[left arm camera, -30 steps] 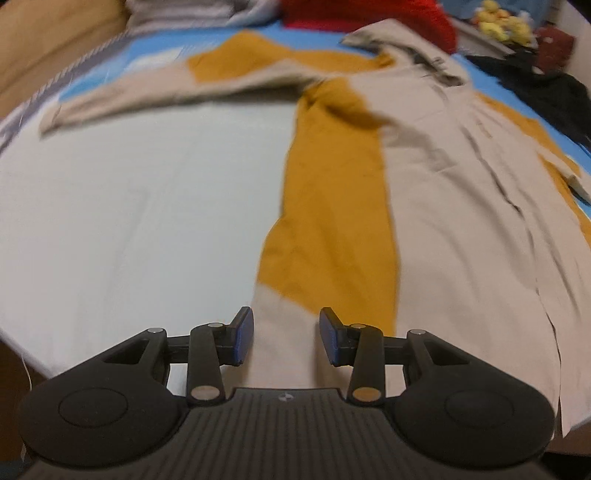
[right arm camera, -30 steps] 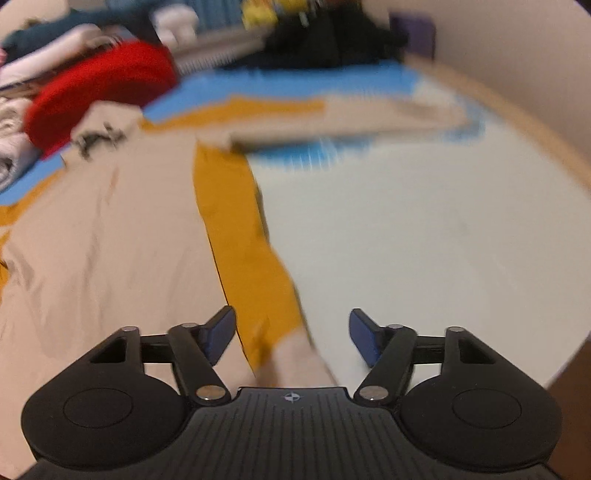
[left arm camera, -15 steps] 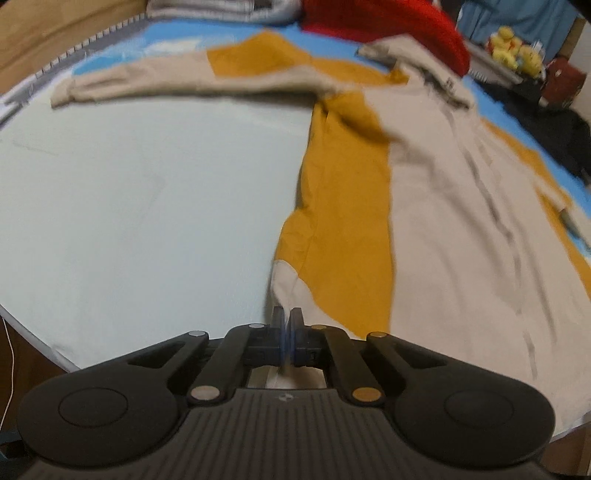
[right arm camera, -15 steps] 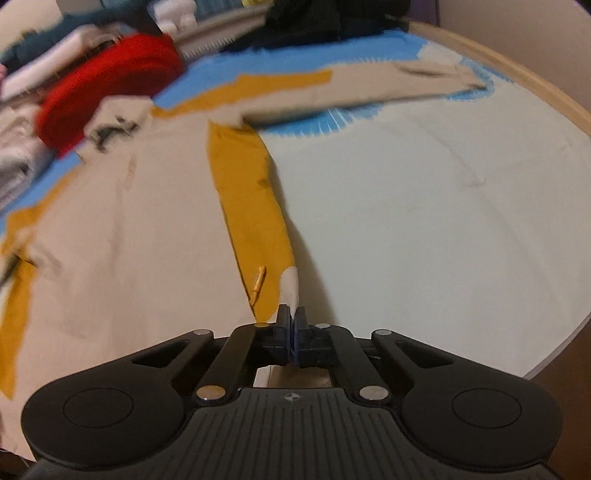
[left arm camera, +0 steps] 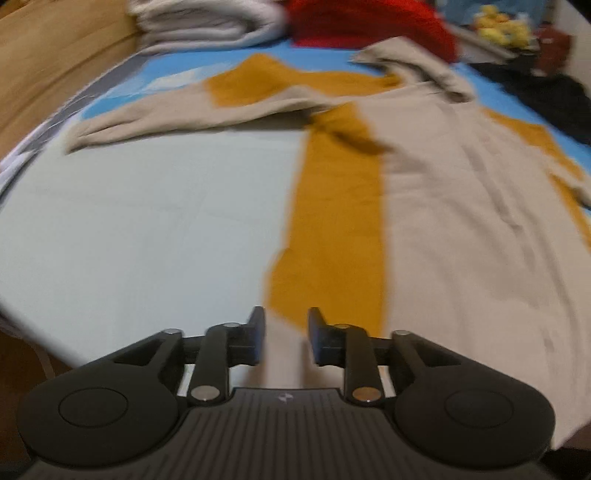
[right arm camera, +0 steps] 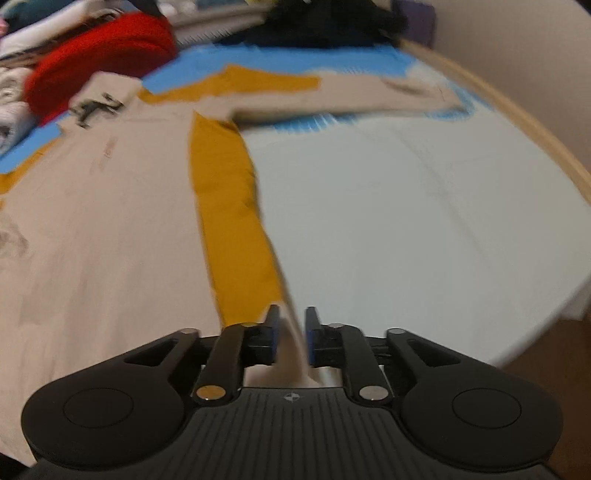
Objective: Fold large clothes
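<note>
A large beige and mustard shirt (left arm camera: 443, 221) lies spread flat on the pale bed sheet (left arm camera: 129, 229), sleeves stretched out to each side. My left gripper (left arm camera: 286, 336) is open over the shirt's lower left hem corner, with beige cloth between its fingers. In the right wrist view the same shirt (right arm camera: 103, 229) fills the left half. My right gripper (right arm camera: 291, 334) is open a little over the lower right hem corner, beside the mustard side panel (right arm camera: 232, 221). Both views are blurred by motion.
A red garment (left arm camera: 369, 22), folded grey-white cloth (left arm camera: 207, 22), dark clothes (left arm camera: 546, 96) and yellow plush toys (left arm camera: 502, 26) lie along the far side. A wooden bed frame (right arm camera: 517, 122) curves on the right. The sheet's near edge (right arm camera: 535, 332) drops off.
Both grippers were open one second ago, shut on the hem corners half a second ago, and stand open again now. The hem corners lie flat again.
</note>
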`<state>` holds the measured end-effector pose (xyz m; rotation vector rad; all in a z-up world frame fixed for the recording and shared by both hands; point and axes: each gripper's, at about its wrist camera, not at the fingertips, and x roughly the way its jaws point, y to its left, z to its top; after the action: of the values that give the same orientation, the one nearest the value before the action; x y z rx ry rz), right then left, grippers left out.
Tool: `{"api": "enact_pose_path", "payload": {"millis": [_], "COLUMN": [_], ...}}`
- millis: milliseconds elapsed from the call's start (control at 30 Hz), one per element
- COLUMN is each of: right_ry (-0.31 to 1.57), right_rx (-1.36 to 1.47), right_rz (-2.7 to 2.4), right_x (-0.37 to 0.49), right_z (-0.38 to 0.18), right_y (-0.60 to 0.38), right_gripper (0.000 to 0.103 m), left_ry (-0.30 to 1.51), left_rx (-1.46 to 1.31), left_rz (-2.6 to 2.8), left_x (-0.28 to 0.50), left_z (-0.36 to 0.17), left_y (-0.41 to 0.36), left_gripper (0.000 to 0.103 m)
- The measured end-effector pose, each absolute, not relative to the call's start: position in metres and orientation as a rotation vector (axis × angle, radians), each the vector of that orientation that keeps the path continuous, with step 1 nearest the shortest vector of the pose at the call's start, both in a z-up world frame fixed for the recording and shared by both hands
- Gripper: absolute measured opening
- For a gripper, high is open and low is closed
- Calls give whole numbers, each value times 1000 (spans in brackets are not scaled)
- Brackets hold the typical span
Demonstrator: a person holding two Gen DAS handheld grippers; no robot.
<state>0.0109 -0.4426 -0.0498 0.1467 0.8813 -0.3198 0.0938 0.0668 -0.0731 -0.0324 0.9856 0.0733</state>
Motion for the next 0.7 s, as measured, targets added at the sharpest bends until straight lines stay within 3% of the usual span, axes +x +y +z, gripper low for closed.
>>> {"api": "enact_pose_path", "payload": {"millis": [67, 133, 200, 267, 400, 533, 700], "right_ry": [898, 995, 1063, 1014, 788, 617, 532], "right_rx": [174, 172, 151, 150, 107, 106, 166], "right_rz": [-265, -247, -283, -310, -273, -240, -192], "right_x": [15, 23, 28, 32, 36, 52, 96], "right_z": [-59, -78, -93, -84, -40, -8, 15], "right_y": [-438, -437, -437, -436, -419, -399, -368], "right_gripper": [30, 30, 30, 30, 32, 36, 41], "left_ry": [1040, 1179, 1222, 1158, 966, 819, 667], "left_rx": [-54, -75, -96, -87, -123, -115, -115], "left_rz": [24, 17, 38, 42, 24, 48, 50], "left_x": [97, 103, 106, 111, 114, 114, 129], "left_z": [-89, -117, -128, -112, -77, -51, -15], "left_y": [58, 56, 58, 55, 46, 37, 30], "left_gripper": [34, 43, 46, 47, 58, 58, 58]}}
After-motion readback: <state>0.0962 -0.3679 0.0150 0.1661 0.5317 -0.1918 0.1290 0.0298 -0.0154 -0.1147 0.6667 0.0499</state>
